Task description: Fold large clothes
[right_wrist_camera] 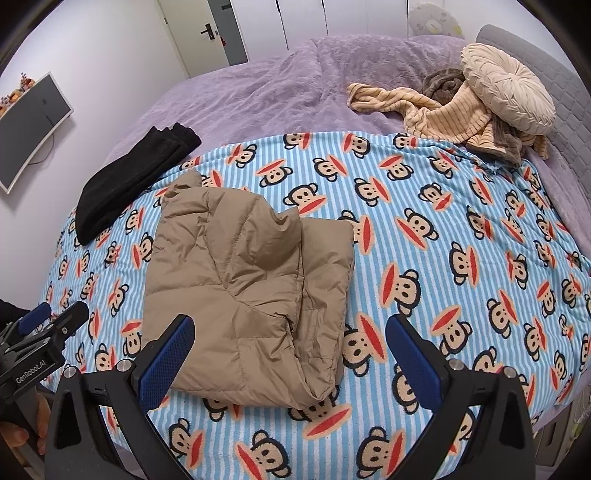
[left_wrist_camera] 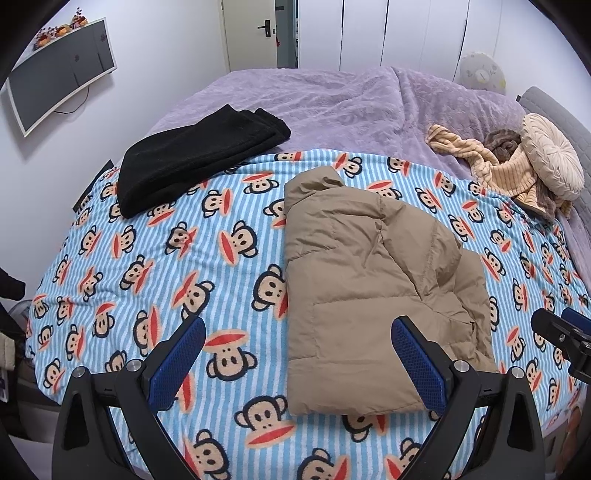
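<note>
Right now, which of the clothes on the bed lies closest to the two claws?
The tan puffer jacket, folded on the monkey-print blanket just beyond the claws. The black garment and the striped beige one lie farther back.

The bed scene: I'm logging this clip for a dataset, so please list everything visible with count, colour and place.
puffer jacket: one, tan, folded, on the monkey blanket, centre
black garment: one, black, folded, far left, partly on the purple cover
monkey blanket: one, blue-white striped with monkey faces, over the near part of the bed
purple cover: one, lilac, far part of the bed
striped garment: one, cream-yellow, crumpled, far right
round cushion: one, cream, on that garment
wall panel: one, dark with white frame, left wall
door: one, white, back wall
left gripper: one, black with blue fingers, open, empty
right gripper: one, same, open, empty
</note>
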{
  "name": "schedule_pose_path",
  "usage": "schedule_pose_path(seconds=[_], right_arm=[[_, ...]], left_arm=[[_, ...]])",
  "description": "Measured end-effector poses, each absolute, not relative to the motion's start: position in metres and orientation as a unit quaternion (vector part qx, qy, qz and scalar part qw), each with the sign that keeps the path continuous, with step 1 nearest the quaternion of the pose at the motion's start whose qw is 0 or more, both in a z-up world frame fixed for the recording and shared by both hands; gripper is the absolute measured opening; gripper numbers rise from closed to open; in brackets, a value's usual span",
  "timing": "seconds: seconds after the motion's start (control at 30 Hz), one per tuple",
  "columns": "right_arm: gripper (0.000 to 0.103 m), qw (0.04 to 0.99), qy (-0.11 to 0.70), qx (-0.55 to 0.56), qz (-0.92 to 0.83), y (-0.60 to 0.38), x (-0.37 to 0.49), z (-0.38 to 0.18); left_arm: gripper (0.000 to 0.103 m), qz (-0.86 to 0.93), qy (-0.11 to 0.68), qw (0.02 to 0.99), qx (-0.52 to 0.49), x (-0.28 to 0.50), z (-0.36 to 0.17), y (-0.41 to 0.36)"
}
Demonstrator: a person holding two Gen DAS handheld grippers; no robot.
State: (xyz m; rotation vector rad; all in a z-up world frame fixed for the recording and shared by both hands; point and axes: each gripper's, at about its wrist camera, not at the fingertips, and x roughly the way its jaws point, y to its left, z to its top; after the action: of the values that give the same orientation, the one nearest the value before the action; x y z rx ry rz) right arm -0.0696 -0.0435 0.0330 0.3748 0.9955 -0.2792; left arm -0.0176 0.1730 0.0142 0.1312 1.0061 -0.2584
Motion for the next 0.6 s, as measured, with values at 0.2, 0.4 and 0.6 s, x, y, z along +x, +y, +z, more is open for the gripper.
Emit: schedule_pose_path(seconds=[0.2,0.4,0.6], right_arm=[[0.103,0.853,0.474,0.176,-0.128,-0.0396,-0.0663,0.0368],[0.103,0.853,0.474,0.177,-0.128,-0.0389,-0.0659,0.0374],[0.103,0.853,0.473,0.177,-0.129,-0.0396,-0.0667,0.0362]], left_arm=[[0.101,-0.121,0.479,0.867,0.063,-0.0174,0.0157,0.1752],[0.101,-0.119,0.479,0.868,0.064,-0.0158,0.0159,0.1750],[0.101,-0.118,0.479,0.868,0.064,-0.0167,0.0157,0.1743]])
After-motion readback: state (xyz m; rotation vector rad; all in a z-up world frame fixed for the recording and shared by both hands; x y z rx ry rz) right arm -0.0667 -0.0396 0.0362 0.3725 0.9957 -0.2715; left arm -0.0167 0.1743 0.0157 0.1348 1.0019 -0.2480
